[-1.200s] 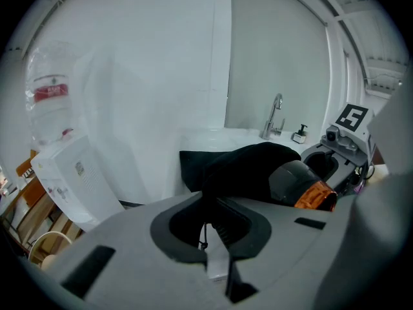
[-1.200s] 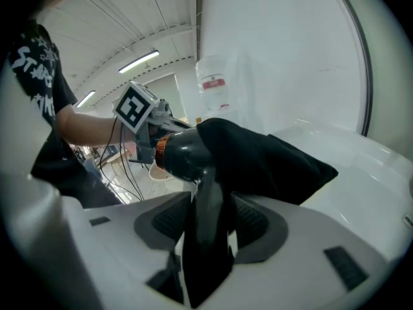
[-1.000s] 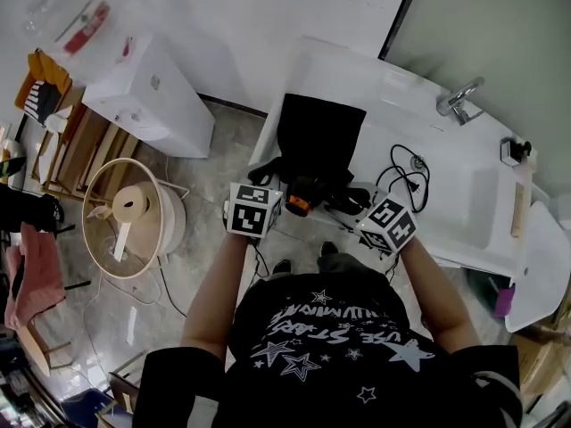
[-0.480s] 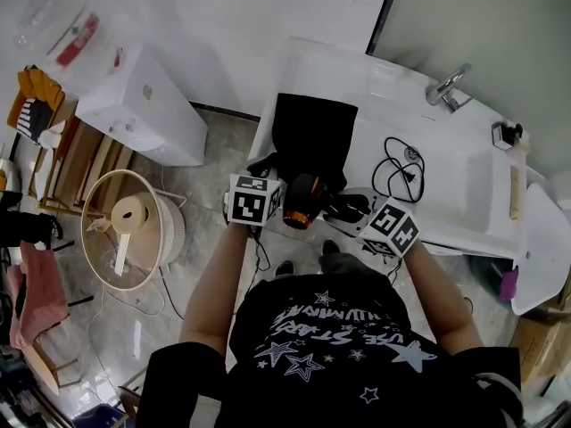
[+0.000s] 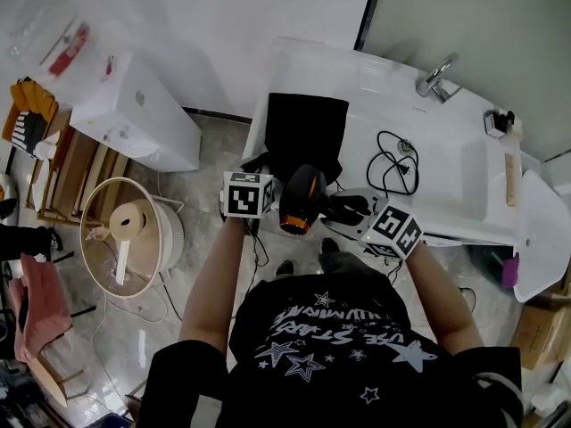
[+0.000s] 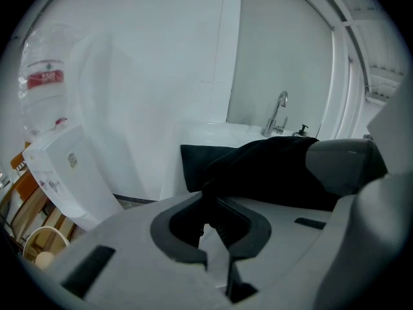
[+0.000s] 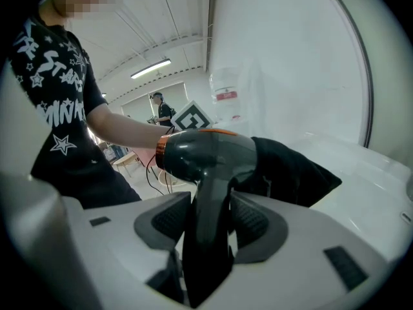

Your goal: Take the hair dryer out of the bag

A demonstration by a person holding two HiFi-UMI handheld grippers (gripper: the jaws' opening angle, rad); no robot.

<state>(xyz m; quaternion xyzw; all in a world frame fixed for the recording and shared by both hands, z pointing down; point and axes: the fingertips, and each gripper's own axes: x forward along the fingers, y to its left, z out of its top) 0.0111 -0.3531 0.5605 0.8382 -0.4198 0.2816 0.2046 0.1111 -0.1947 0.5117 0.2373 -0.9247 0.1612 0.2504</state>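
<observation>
The black hair dryer [image 5: 300, 200], with an orange ring at its rear, hangs over the near edge of the white tub [image 5: 455, 185], its front still in the mouth of the black bag [image 5: 308, 132]. My right gripper [image 7: 210, 205] is shut on the hair dryer [image 7: 206, 154] by its handle, and the bag [image 7: 293, 170] lies just behind it. To the dryer's left, my left gripper [image 6: 208, 202] is shut on a fold of the bag [image 6: 271, 166] at its near edge. In the head view both marker cubes flank the dryer.
A black cord [image 5: 393, 163] lies coiled in the tub past the bag, and a faucet [image 5: 434, 77] stands at the far rim. On the floor to the left are a white cabinet [image 5: 134, 110] and a round basket [image 5: 132, 230] holding a paper roll.
The hair dryer has slid further out of the bag, toward the person and slightly up, with more of its body showing. The right gripper came back with it; the left kept hold of the bag.
</observation>
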